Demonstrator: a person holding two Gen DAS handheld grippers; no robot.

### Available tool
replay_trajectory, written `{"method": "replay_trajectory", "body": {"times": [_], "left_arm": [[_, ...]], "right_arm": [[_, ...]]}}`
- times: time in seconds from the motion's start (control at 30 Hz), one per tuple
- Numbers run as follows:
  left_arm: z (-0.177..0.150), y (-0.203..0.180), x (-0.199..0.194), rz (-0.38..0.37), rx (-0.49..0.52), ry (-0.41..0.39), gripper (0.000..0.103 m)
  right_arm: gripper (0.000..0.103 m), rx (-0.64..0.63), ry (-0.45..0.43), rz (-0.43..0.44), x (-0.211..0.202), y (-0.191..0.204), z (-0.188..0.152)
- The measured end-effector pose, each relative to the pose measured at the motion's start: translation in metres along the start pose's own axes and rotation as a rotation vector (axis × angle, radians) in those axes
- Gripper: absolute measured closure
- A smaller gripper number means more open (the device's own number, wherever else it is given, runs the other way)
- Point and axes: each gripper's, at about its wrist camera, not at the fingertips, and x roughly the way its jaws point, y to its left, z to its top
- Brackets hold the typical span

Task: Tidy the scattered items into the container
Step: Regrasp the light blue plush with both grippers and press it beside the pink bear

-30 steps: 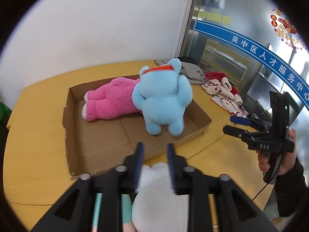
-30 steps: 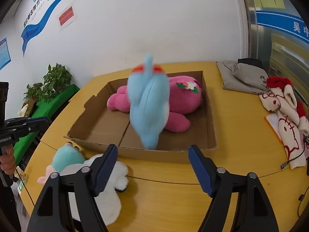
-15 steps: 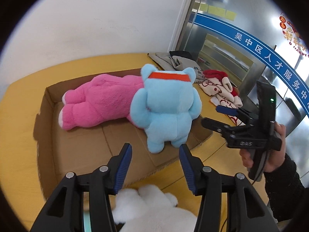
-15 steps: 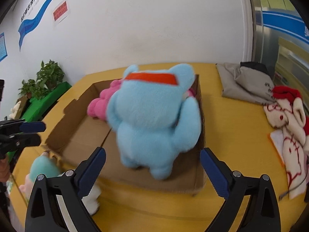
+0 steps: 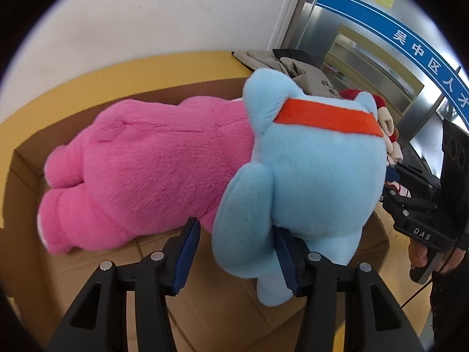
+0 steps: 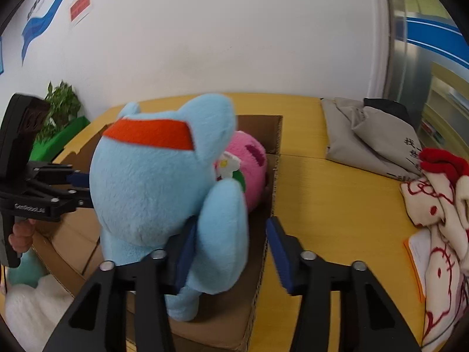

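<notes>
Both tongs are at the blue toy (image 5: 316,176), one from each side, and both are closing. On the left gripper (image 5: 237,258) the jaws stand around one arm of the toy: the right pad lies against the plush, while the left pad is just beside the arm, with a small gap. On the right gripper (image 6: 231,256) the other arm of the toy is between the jaws: the left pad touches the plush and the right pad is apart from it, so neither gripper clamps the toy yet. The blue toy stands upright inside the box (image 5: 23,199), near its front right corner, with its back to both cameras and an orange band across its head. It touches the pink toy (image 5: 152,170), which lies flat along the back of the box. The box sits on a yellow table (image 6: 337,190). Outside the box, at its front left, a white toy (image 6: 29,302) lies on the table. To the right of the box, well apart, are a grey cloth (image 6: 366,135) and a red and white plush (image 6: 439,205). A hand (image 6: 20,234) holds the grip of the left gripper.
</notes>
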Motion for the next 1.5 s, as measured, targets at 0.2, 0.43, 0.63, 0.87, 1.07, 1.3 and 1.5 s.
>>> {"method": "replay_trajectory", "body": {"times": [0.2,0.43,0.63,0.87,1.07,1.3,1.5], "left_arm": [[-0.005,-0.001,-0.01,-0.031,0.015,-0.017,0.079],[0.0,-0.01,-0.097,-0.014,0.024,-0.154,0.08],[-0.004,0.022,-0.179,0.099,-0.027,-0.201,0.08],[-0.036,0.095,-0.164,0.243,-0.19,-0.057,0.08],[-0.066,0.146,-0.114,0.306,-0.271,0.101,0.081],[-0.081,0.157,-0.091,0.351,-0.27,0.166,0.081],[-0.07,0.148,-0.081,0.436,-0.2,0.155,0.076]], "right_arm": [[0.078,-0.01,-0.045,0.006,-0.009,0.007,-0.002],[0.079,-0.036,-0.188,0.014,-0.076,0.043,0.031],[0.079,-0.118,-0.248,0.1,-0.099,0.106,0.078],[0.079,-0.097,-0.08,0.227,-0.013,0.171,0.086],[0.079,0.002,0.127,0.303,0.077,0.196,0.058],[0.079,0.034,0.247,0.326,0.121,0.217,0.046],[0.078,0.058,0.273,0.293,0.133,0.211,0.039]]}}
